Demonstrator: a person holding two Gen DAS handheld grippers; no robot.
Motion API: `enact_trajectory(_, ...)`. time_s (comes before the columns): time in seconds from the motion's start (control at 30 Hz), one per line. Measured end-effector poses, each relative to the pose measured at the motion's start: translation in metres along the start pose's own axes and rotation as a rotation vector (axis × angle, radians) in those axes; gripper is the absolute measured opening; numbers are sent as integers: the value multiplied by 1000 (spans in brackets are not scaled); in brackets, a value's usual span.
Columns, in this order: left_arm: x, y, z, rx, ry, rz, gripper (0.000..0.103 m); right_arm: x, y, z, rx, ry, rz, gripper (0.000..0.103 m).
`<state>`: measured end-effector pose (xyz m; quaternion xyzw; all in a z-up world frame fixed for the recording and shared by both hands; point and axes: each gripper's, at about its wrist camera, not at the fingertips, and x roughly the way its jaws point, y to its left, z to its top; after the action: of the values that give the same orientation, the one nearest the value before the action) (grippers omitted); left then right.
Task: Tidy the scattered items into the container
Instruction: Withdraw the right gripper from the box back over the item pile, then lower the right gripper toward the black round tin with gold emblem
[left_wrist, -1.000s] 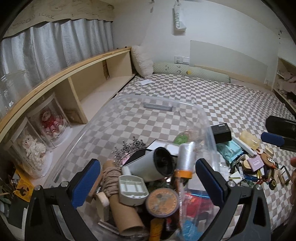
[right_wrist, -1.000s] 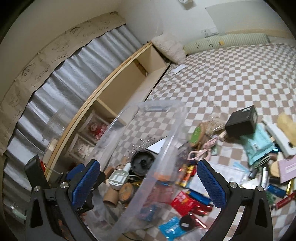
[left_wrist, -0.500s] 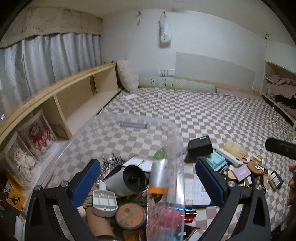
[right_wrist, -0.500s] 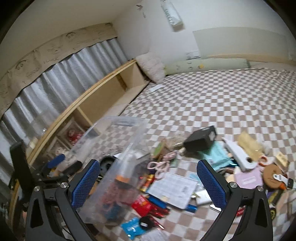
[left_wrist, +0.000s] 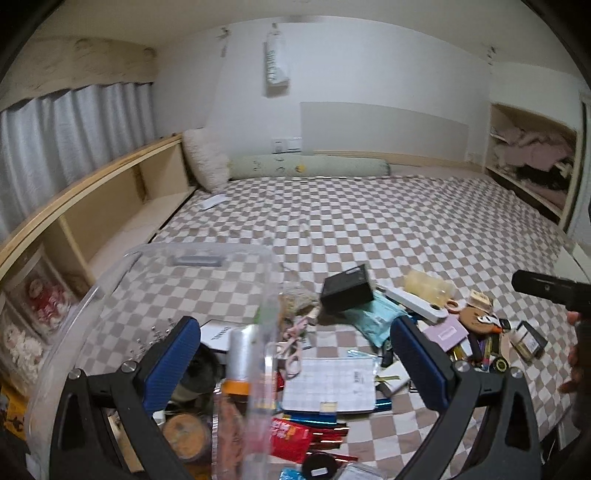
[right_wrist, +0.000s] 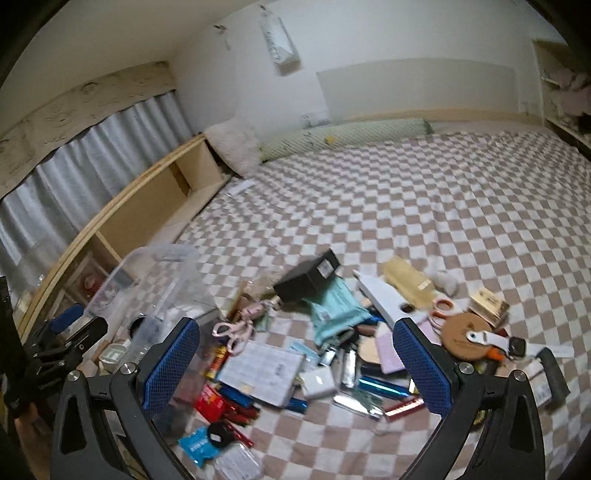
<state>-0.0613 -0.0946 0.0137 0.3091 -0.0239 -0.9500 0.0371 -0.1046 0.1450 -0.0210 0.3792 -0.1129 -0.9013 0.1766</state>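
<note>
A: What has changed since a second ago?

B: Both cameras have pulled up and back. The left gripper (left_wrist: 293, 354) sat right over the clear bin (left_wrist: 110, 280) then, with the clutter inside filling its view; now the bin's right wall crosses between its fingers and the pile on the checked bedspread (left_wrist: 369, 221) shows to the right. The right gripper (right_wrist: 295, 354) has swung from the bin (right_wrist: 162, 266) toward the loose things.

A: And how do the claws stand?

B: Both are spread wide with nothing between the blue pads. The left one holds nothing and touches nothing that I can make out; the right one hangs above the pile, also empty.

A: Where are the things to be tidied?

B: Some already lie in the bin: a round tin (left_wrist: 184, 432) and a tube with an orange band (left_wrist: 240, 354). The rest lie on the bedspread just right of it: a black box (right_wrist: 308, 275) resting on a teal pouch (right_wrist: 336, 310), pink scissors (right_wrist: 240, 326), a checked paper pad (right_wrist: 264, 371), a white charger (right_wrist: 317, 382), a round cork disc (right_wrist: 467, 338) and a blue packet (right_wrist: 197, 446) near the front

A: Anything else?

B: The right gripper's black end (left_wrist: 546, 286) shows at the edge of the left view
</note>
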Motion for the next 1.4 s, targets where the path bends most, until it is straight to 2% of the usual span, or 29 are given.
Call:
enact_trajectory(0.2, 19, -38, -4, 84, 52, -22, 103, -2, -38, -5, 68, 44, -62, 103)
enact_trajectory(0.47, 51, -68, -10, 98, 151, -83, 103, -1, -77, -13, 108, 80, -151, 103)
enact_trajectory(0.6, 63, -86, -15, 149, 174, -66, 103, 4, -94, -19, 130, 127, -231, 103)
enact_trajectory(0.93, 90, -111, -28, 183, 261, -106, 103, 26, -133, -42, 152, 261, -298, 103)
enact_trajectory(1.07, 103, -120, -36, 189, 308, -131, 103, 34, -146, -50, 190, 311, -293, 103)
enact_trajectory(1.2, 118, -128, -46, 179, 375, -166, 103, 44, -160, -59, 228, 361, -327, 103)
enact_trajectory(1.4, 134, -137, -61, 191, 449, -181, 103, 61, -176, -75, 280, 439, -325, 103)
